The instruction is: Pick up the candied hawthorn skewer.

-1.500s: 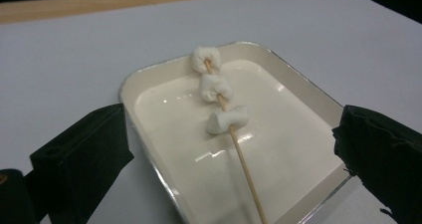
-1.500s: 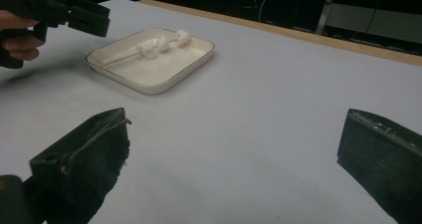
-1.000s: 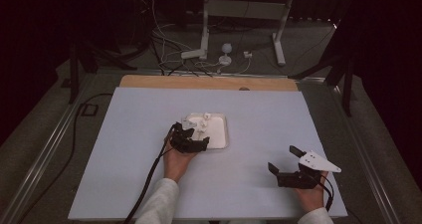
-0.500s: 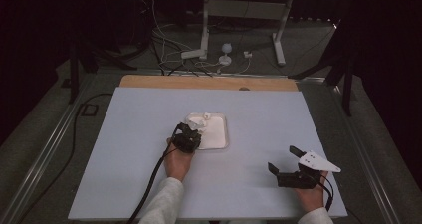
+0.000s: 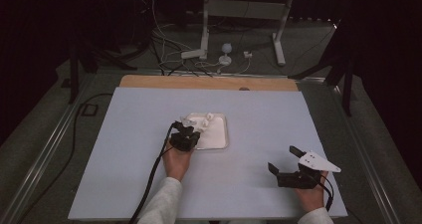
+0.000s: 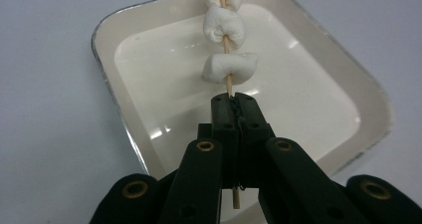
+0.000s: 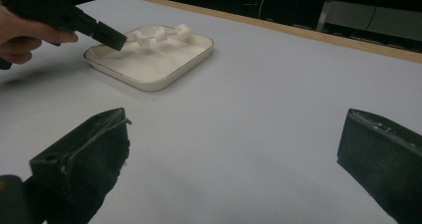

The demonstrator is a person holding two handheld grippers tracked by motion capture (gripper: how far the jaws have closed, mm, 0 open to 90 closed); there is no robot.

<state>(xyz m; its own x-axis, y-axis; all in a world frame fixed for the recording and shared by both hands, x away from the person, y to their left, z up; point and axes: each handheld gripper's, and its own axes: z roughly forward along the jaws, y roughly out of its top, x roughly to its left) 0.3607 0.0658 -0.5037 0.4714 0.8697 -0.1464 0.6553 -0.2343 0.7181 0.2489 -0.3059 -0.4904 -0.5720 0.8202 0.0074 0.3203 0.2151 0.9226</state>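
Observation:
A thin wooden skewer (image 6: 229, 87) threaded with three white marshmallows (image 6: 225, 26) hangs over a white tray (image 6: 348, 84). My left gripper (image 6: 234, 100) is shut on the skewer's bare lower end. From above, the left gripper (image 5: 186, 133) sits at the tray's (image 5: 219, 142) near-left corner, and the marshmallows (image 5: 205, 118) reach toward the tray's far side. My right gripper (image 5: 286, 158) rests low on the table at the near right, open and holding nothing. In the right gripper view the skewer (image 7: 158, 34) is held level above the tray (image 7: 149, 79).
The pale table top (image 5: 259, 114) has a wooden strip (image 5: 209, 82) along its far edge. Beyond it stand a metal frame (image 5: 239, 15) and loose cables (image 5: 169, 55) on the floor. A black cable (image 5: 149, 184) trails from the left gripper toward the near edge.
The left gripper has turned and drawn slightly toward the tray's near-left corner, with the skewer still in it. The right gripper has stayed where it was.

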